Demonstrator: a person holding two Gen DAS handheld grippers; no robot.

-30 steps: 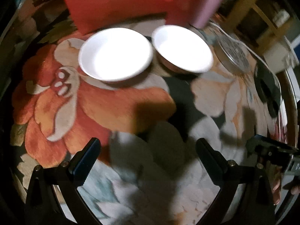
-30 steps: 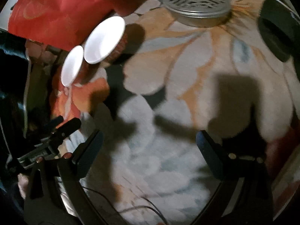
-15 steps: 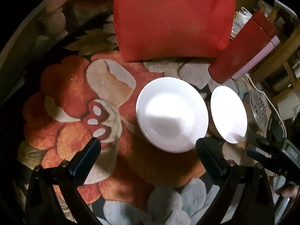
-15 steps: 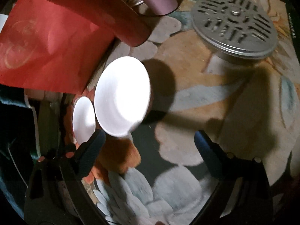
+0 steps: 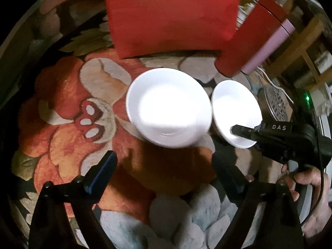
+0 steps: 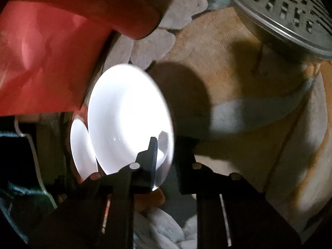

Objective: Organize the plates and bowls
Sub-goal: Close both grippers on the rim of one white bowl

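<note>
Two white dishes lie side by side on a floral rug. In the left wrist view the wider white plate (image 5: 168, 107) is on the left and the smaller white bowl (image 5: 235, 113) on the right. My left gripper (image 5: 164, 167) is open and empty, just short of the plate. My right gripper (image 6: 166, 147) is shut on the bowl's (image 6: 126, 116) near rim, one finger inside and one outside. It also shows in the left wrist view (image 5: 244, 131). The plate (image 6: 81, 145) shows beyond the bowl in the right wrist view.
A red cushion (image 5: 172, 14) leans behind the dishes. A red cylinder (image 5: 249, 39) and a pink one (image 5: 269, 47) lie at the back right. A perforated metal lid (image 6: 284, 14) with a white cable sits right of the bowl.
My right gripper moved forward onto the bowl and closed on its rim. My left gripper moved a little closer to the plate and stayed open.
</note>
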